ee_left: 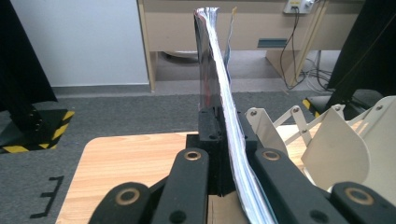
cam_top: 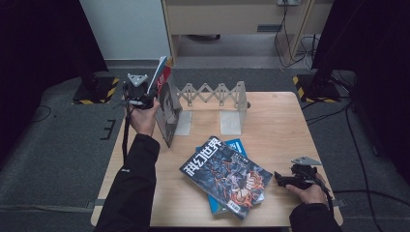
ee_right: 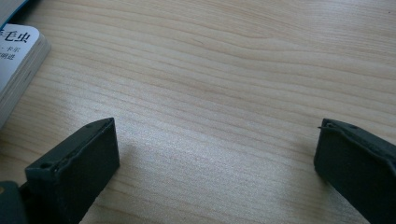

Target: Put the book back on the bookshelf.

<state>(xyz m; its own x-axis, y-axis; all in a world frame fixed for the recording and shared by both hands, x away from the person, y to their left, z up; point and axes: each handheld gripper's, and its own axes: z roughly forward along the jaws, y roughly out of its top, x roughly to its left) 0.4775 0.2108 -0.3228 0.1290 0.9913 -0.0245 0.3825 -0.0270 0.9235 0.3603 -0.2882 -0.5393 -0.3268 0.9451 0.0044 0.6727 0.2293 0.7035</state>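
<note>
Gripping magazine (ee_left: 219,93) upright beside rack (cam_top: 212,94), left tool (ee_left: 224,140).

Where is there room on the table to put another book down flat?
Bare wood lies on the table right of the folding rack, down to the right gripper, whose open jaws rest over bare wood. Another strip runs along the left edge. The middle is crowded by the stacked magazines; the left gripper holds a magazine upright by the rack.

Blue book (cam_top: 238,145) mostly hidden under dark magazine (cam_top: 225,175); book (ee_right: 18,60) cut by right gripper view's left edge.
</note>
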